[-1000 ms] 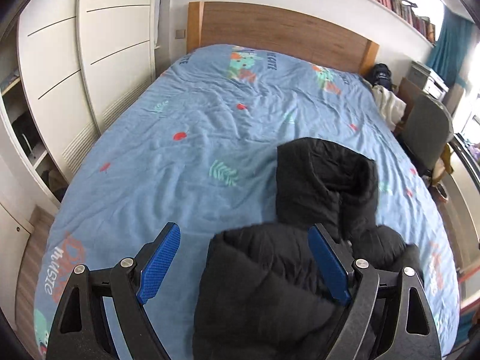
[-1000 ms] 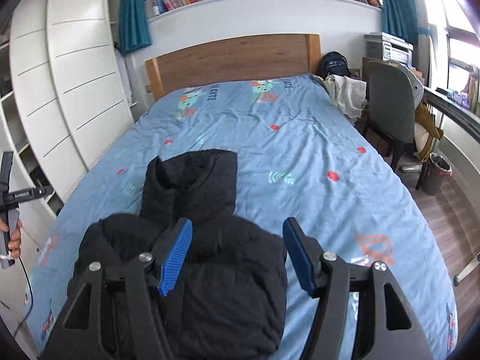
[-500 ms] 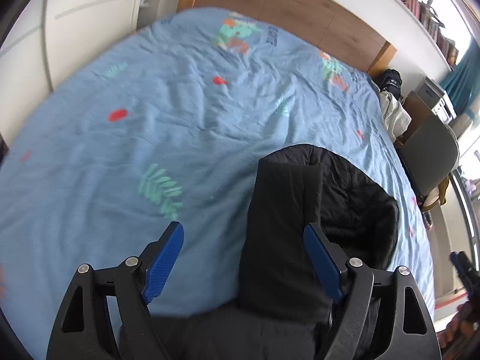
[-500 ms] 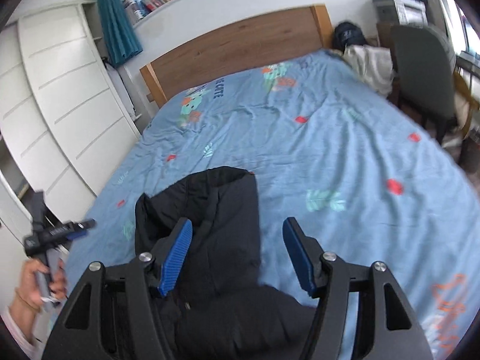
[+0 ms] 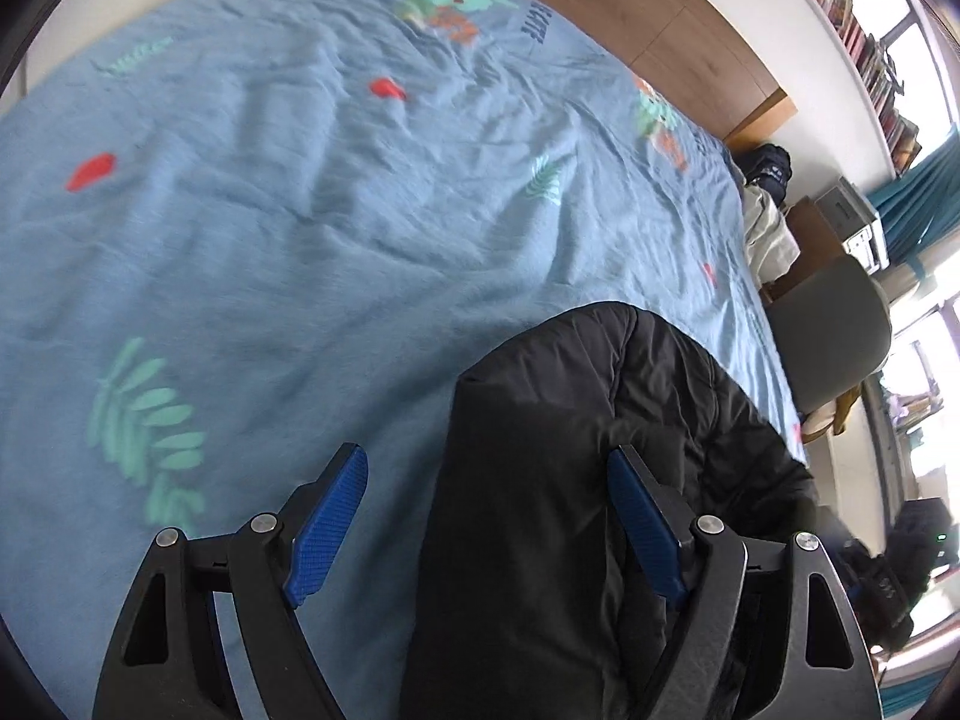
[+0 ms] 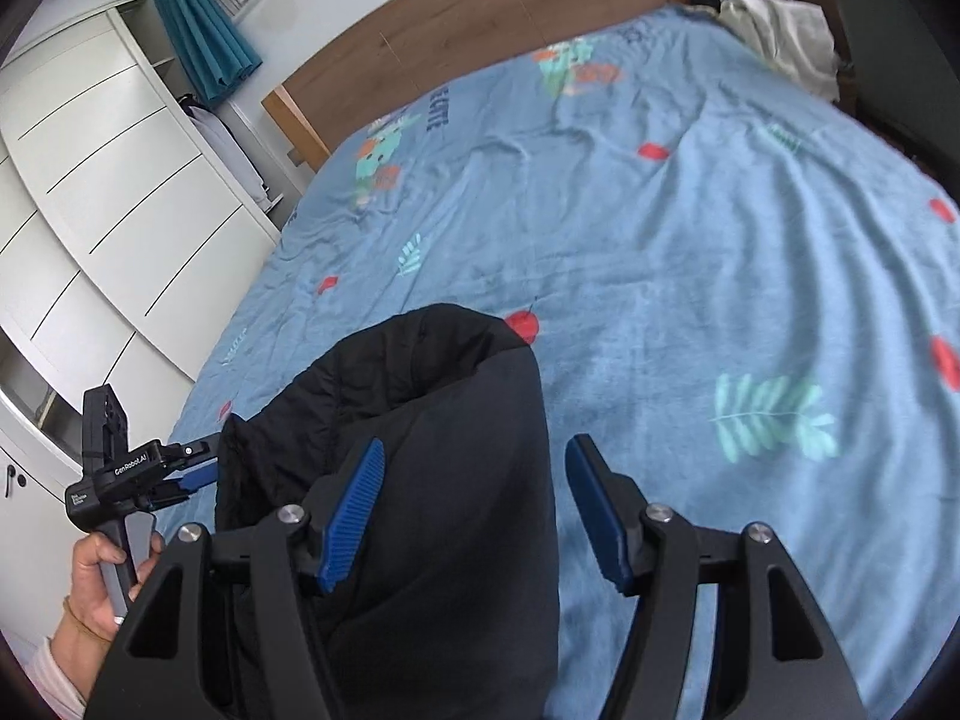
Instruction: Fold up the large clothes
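Note:
A black puffer jacket [image 5: 600, 450] lies bunched on the blue bedspread [image 5: 300, 210], its hood end pointing toward the headboard. My left gripper [image 5: 486, 516] is open, its blue pads astride the jacket's left edge, holding nothing. My right gripper [image 6: 474, 504] is open over the jacket [image 6: 432, 420], with the jacket's right edge between its pads. In the right wrist view the left gripper [image 6: 192, 474] shows at the jacket's far left side, held by a hand.
The wooden headboard [image 6: 480, 36] stands at the far end. White wardrobe doors [image 6: 90, 210] line the bed's left side. A grey chair [image 5: 828, 336], a black bag [image 5: 768, 165] and pale clothes [image 6: 780, 30] are at the right side.
Both grippers have moved forward and lower along the jacket toward its hood end. Both stay open. The jacket has not visibly shifted.

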Demonstrator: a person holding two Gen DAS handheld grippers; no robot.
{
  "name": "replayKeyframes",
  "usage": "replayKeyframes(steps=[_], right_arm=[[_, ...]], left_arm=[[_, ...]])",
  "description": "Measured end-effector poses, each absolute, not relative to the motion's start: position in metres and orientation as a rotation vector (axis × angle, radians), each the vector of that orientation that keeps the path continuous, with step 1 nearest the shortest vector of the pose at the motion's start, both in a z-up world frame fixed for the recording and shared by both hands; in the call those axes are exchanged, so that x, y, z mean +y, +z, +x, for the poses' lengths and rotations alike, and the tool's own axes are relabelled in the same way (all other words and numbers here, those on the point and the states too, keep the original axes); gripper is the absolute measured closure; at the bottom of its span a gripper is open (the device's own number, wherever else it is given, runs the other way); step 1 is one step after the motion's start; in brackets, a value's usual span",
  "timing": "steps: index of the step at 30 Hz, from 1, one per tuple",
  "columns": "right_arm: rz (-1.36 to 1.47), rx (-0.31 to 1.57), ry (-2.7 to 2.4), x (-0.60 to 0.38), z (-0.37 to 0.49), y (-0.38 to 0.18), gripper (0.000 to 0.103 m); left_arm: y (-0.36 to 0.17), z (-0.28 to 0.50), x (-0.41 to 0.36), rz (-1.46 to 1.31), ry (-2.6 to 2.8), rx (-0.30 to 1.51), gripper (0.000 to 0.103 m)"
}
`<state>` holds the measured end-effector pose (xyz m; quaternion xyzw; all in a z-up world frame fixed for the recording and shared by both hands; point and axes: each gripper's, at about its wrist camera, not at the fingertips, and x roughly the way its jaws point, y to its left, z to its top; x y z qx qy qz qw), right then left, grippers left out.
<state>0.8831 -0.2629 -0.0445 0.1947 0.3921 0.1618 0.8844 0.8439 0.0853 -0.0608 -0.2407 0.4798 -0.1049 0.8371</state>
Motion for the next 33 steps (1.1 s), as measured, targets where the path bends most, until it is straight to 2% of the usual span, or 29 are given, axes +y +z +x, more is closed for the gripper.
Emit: replayKeyframes(steps=[4,7,9,10,11,12,13,16,25,33], right_arm=[[0.423,0.829,0.342,-0.258,0.902,-0.061,0.041],[0.425,0.841,0.337,-0.253,0.911,-0.071,0.041],[0.409,0.855,0.333,-0.247,0.915,-0.074,0.043],[0.386,0.857,0.325,-0.244,0.916,-0.074,0.057],[0.368,0.86,0.317,-0.24,0.917,-0.073,0.07],[0.356,0.864,0.313,-0.238,0.916,-0.072,0.075],[0.335,0.868,0.313,-0.234,0.915,-0.069,0.083],[0.299,0.865,0.314,-0.23,0.907,-0.057,0.089],[0.229,0.856,0.307,-0.228,0.843,0.008,0.09],[0.173,0.836,0.326,-0.232,0.757,0.061,0.09]], left_arm=[[-0.077,0.857,0.077,-0.506,-0.236,1.04,0.032],[-0.09,0.863,0.068,-0.5,-0.241,1.078,0.048],[-0.095,0.863,0.062,-0.489,-0.244,1.093,0.064],[-0.095,0.862,0.06,-0.477,-0.241,1.091,0.07],[-0.094,0.861,0.057,-0.461,-0.239,1.092,0.08],[-0.093,0.859,0.055,-0.443,-0.234,1.093,0.084],[-0.09,0.857,0.054,-0.427,-0.232,1.09,0.086],[-0.079,0.848,0.052,-0.401,-0.232,1.07,0.09],[-0.021,0.794,0.047,-0.378,-0.258,1.01,0.091],[0.033,0.716,0.053,-0.351,-0.318,0.933,0.091]])
